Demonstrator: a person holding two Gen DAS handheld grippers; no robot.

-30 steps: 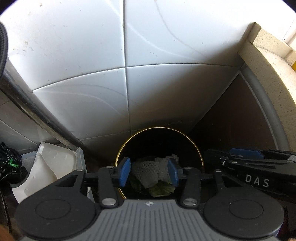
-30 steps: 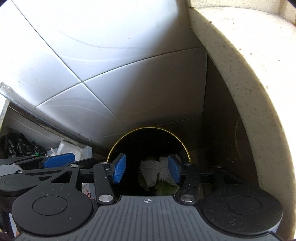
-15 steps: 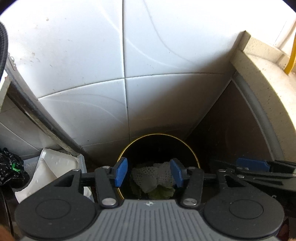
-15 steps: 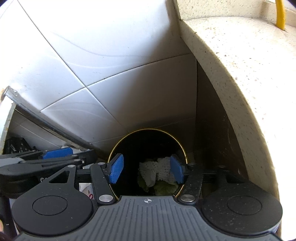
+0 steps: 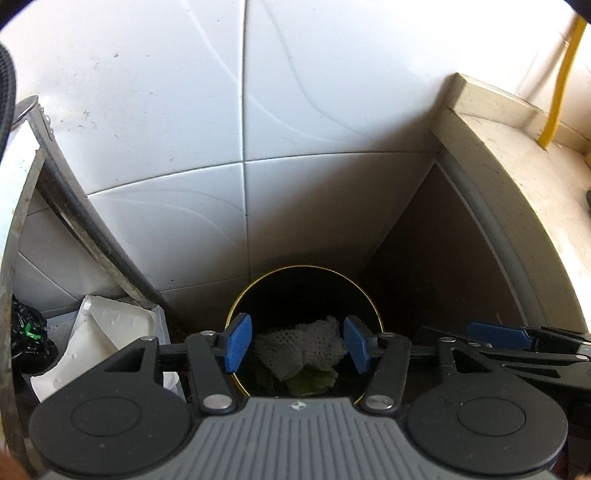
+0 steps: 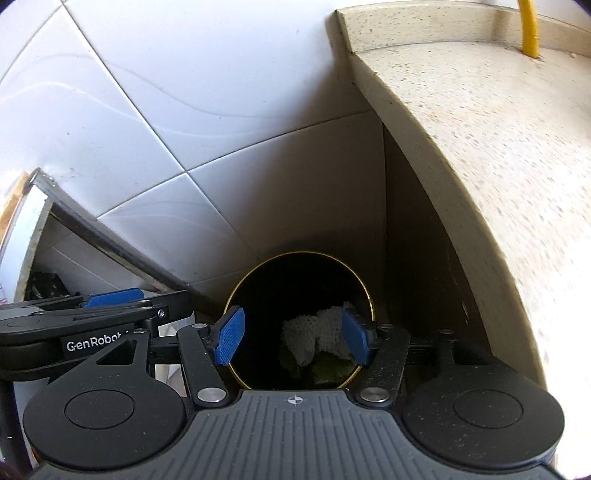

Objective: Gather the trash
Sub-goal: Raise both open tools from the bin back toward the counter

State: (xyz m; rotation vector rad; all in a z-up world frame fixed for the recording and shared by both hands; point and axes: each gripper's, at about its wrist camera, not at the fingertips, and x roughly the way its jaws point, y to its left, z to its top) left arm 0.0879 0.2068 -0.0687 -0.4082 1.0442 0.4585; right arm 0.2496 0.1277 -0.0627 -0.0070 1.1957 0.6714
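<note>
A round black bin with a gold rim (image 5: 304,267) (image 6: 299,254) stands on the floor in a tiled corner. Inside it lie white foam netting (image 5: 299,349) (image 6: 314,332) and green leaves (image 5: 306,384) (image 6: 328,369). My left gripper (image 5: 297,349) hangs open high above the bin mouth, nothing between its blue pads. My right gripper (image 6: 293,338) is also open and empty above the bin. Each gripper shows from the side in the other's view: the right gripper (image 5: 495,334) at the right, the left gripper (image 6: 110,299) at the left.
A speckled stone counter (image 6: 480,129) (image 5: 517,177) with a yellow pipe (image 6: 528,29) rises to the right. A dark cabinet side (image 5: 436,258) adjoins the bin. Left are a metal frame (image 5: 74,206), a white foam tray (image 5: 99,332) and a black bag (image 5: 26,332).
Both grippers have risen away from the bin, which looks smaller and lower. More of the counter top and the yellow pipe has come into view. Both stay open.
</note>
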